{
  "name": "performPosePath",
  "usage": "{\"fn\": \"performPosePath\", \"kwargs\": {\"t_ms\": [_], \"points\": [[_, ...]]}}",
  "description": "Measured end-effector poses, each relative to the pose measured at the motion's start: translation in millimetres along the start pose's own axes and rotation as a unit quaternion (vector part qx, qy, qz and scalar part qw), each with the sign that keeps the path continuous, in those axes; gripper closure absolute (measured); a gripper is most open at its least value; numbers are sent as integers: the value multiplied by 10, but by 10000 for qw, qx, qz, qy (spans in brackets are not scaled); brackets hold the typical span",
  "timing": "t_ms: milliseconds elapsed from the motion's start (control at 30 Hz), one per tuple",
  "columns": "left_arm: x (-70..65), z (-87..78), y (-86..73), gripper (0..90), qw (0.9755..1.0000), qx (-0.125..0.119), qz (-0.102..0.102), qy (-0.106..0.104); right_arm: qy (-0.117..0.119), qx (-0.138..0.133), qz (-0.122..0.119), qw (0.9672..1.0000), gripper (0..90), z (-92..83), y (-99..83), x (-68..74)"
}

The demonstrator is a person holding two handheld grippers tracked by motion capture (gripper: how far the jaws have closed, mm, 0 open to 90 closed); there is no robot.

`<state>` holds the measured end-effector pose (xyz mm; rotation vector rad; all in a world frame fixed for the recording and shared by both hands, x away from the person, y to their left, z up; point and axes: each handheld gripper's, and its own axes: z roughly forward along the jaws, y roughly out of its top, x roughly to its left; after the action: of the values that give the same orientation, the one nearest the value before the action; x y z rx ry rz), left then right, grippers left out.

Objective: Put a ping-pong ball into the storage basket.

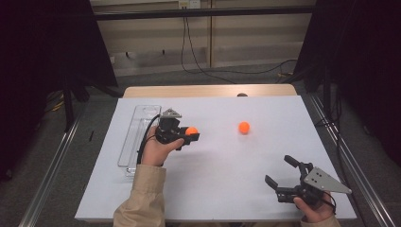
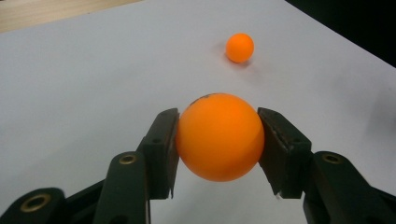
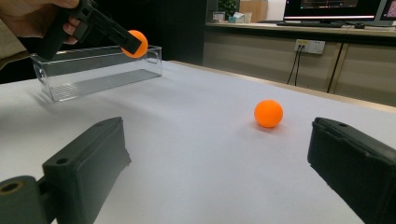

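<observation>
Left gripper (image 2: 219, 140) clamps 1 orange ball (image 2: 219, 136); right gripper view shows tray (image 3: 93, 74).

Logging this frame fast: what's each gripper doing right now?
Left gripper: shut on an orange ball, held above the table.
Right gripper: open, holding nothing; a second ball lies ahead of it.

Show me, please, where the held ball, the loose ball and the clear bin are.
Held ball (image 2: 219, 137), left gripper view, front face.
Loose ball (image 1: 244, 127), high view, centre.
Clear bin (image 3: 100, 77), right gripper view, near side wall.
</observation>
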<state>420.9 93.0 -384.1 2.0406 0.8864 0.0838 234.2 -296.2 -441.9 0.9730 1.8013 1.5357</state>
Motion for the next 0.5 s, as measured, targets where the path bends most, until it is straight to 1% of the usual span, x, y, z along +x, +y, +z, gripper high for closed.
{"fn": "performPosePath", "kwargs": {"t_ms": [67,200,267,367,500], "points": [[4,-2,-1,508,10000,17,4,-7,1,0,0,10000,40,0,0,0],[28,-20,-5,508,10000,32,15,61,2,1,0,10000,40,0,0,-1],[32,-32,-7,509,10000,1,-29,70,4,0,0,10000,40,0,0,0],[47,-49,-7,508,9999,4,9,108,4,0,7,10000,40,2,0,2],[55,-64,-10,509,9999,-1,-22,149,4,-5,4,10000,40,2,1,1]]}}
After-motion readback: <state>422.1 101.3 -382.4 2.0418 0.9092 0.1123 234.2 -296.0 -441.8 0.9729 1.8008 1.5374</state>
